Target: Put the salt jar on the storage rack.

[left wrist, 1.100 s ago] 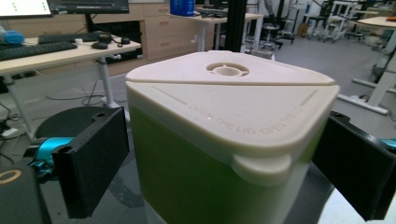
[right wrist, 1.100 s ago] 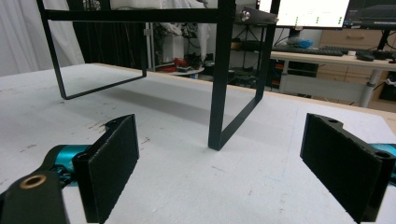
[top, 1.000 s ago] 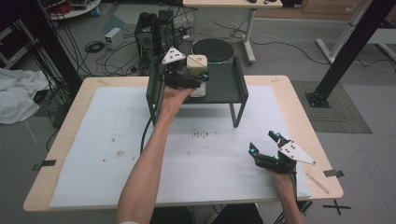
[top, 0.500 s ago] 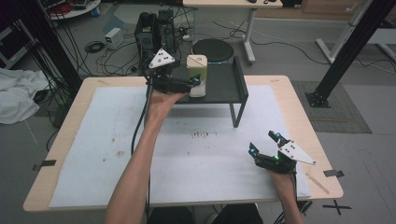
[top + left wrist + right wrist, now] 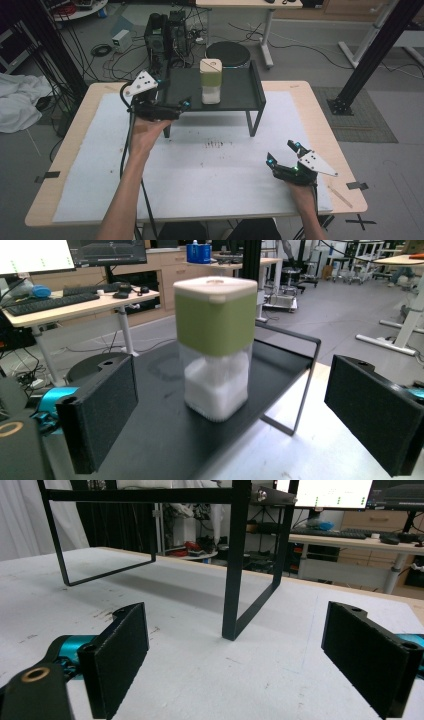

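Observation:
A clear square jar [image 5: 211, 82] with white powder, a green band and a cream lid stands upright on a black raised shelf [image 5: 235, 92] at the back of the table. My left gripper [image 5: 175, 96] hovers at the shelf's left front corner, open and empty, a short way left of the jar. In the left gripper view the jar [image 5: 216, 340] stands on the shelf top [image 5: 150, 435] ahead of the wide-apart jaws of the left gripper [image 5: 232, 390], untouched. My right gripper [image 5: 281, 152] rests open on the mat at the front right. The right gripper [image 5: 237, 645] faces the shelf's leg [image 5: 232, 580].
A white mat [image 5: 200, 175] covers the wooden table, with dark scuff marks [image 5: 215, 145] near its middle. Behind the table are computer towers [image 5: 167, 30], cables and a round black stool [image 5: 227, 52] on the floor. Tape marks [image 5: 47, 176] sit at the table's edges.
My left gripper has let go of the jar and pulled back left and toward the person. The jar stays standing on the shelf. The right gripper has not moved.

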`<state>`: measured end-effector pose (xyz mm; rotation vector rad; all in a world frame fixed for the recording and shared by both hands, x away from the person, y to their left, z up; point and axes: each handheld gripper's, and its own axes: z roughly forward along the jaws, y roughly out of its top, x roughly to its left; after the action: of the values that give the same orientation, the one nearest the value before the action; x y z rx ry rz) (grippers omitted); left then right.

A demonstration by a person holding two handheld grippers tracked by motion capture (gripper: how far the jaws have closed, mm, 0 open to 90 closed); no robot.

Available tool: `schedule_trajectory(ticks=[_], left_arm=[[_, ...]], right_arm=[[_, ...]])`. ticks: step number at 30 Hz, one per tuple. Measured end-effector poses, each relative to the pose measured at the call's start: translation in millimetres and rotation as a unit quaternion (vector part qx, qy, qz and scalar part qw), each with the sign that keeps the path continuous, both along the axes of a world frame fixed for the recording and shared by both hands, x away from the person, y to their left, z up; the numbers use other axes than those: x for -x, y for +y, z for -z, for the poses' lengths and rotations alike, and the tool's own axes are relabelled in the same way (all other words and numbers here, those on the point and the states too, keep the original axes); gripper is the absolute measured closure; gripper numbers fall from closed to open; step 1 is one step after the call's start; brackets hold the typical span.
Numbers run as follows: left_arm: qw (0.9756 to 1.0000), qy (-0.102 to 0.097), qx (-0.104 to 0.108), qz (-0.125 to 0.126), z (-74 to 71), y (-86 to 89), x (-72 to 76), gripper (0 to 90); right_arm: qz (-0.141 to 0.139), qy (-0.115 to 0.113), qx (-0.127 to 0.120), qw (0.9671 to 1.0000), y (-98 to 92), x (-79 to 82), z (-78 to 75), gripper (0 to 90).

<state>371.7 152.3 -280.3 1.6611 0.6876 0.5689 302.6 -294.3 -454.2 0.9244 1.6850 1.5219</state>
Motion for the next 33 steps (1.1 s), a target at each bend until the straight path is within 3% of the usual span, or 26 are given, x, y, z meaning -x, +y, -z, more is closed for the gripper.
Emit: schedule_trajectory(ticks=[4,5,9,10,11,13,14,16,17,18,19,21,22,23,24,26,27,28,29,31,33], left_arm=[[1.0000,-0.001,-0.004,-0.005,4.9,12.1,9.3,7.0],[1.0000,-0.001,0.005,-0.008,6.9,15.5,12.8,7.0],[0.9999,-0.009,0.008,-0.012,15.7,32.0,25.1,6.9],[0.9997,-0.009,0.015,-0.015,24.2,39.0,31.8,6.9],[0.9997,-0.009,0.015,-0.015,24.2,39.0,31.8,7.0],[0.9996,-0.010,0.017,-0.018,34.9,46.7,38.5,7.0],[0.9993,-0.009,0.029,-0.022,47.9,53.7,45.7,7.0],[0.9992,-0.011,0.030,-0.023,54.7,57.8,48.8,6.9],[0.9991,-0.010,0.032,-0.025,60.4,60.5,51.3,6.9],[0.9988,-0.007,0.037,-0.033,76.9,69.7,57.4,6.9],[0.9988,-0.007,0.037,-0.033,76.9,69.7,57.4,6.9],[0.9985,-0.005,0.036,-0.040,92.6,76.4,63.1,7.0],[0.9982,-0.003,0.031,-0.050,108.6,81.0,68.6,6.9],[0.9982,-0.003,0.031,-0.050,108.6,81.0,68.6,7.0],[0.9977,0.004,0.031,-0.061,123.7,86.3,73.4,7.0],[0.9977,0.004,0.028,-0.062,130.7,89.4,75.4,7.0],[0.9964,0.006,0.031,-0.078,144.0,92.7,79.4,7.0],[0.9964,0.006,0.031,-0.078,144.0,92.7,79.4,7.0],[0.9958,0.011,0.036,-0.084,154.8,97.0,81.6,7.0],[0.9948,0.021,0.044,-0.090,162.3,99.7,83.2,7.0],[0.9944,0.019,0.045,-0.093,165.5,100.1,84.5,7.0]], right_arm=[[-0.001,0.000,0.001,1.0000,-0.3,0.3,0.0,10.7],[0.000,0.001,0.000,1.0000,0.0,0.1,-0.1,10.7],[0.000,0.001,-0.001,1.0000,0.3,-0.1,-0.1,10.7],[0.000,-0.002,-0.002,1.0000,0.5,-0.4,0.2,10.7],[0.001,0.037,-0.023,0.9991,3.6,5.1,0.0,10.7],[0.000,0.030,-0.018,0.9994,3.0,4.0,0.1,10.7],[0.000,-0.002,0.001,1.0000,0.4,-0.8,0.0,10.7],[-0.002,0.001,0.002,1.0000,0.0,-0.5,-0.1,10.7],[-0.001,-0.021,0.009,0.9997,-1.6,-3.2,0.5,10.7],[-0.002,0.002,0.000,1.0000,0.6,-0.9,0.0,10.7],[-0.002,0.002,0.000,1.0000,0.6,-0.9,0.0,10.7],[-0.002,0.000,0.001,1.0000,0.5,-1.0,0.1,10.7],[-0.003,0.002,0.001,1.0000,0.5,-0.7,-0.1,10.7],[-0.003,0.002,0.001,1.0000,0.5,-0.7,-0.1,10.7],[-0.002,0.003,0.000,1.0000,0.6,-0.8,0.0,10.7],[-0.003,0.003,0.002,1.0000,0.2,-0.7,0.0,10.7],[0.000,0.002,0.002,1.0000,0.5,-0.6,-0.1,10.7],[0.000,0.002,0.002,1.0000,0.5,-0.6,-0.1,10.7],[-0.001,0.003,0.002,1.0000,0.5,-0.6,-0.2,10.7],[-0.001,0.001,0.003,1.0000,0.3,-0.8,-0.1,10.7],[0.001,0.003,0.003,1.0000,0.7,-0.4,-0.2,10.8]])
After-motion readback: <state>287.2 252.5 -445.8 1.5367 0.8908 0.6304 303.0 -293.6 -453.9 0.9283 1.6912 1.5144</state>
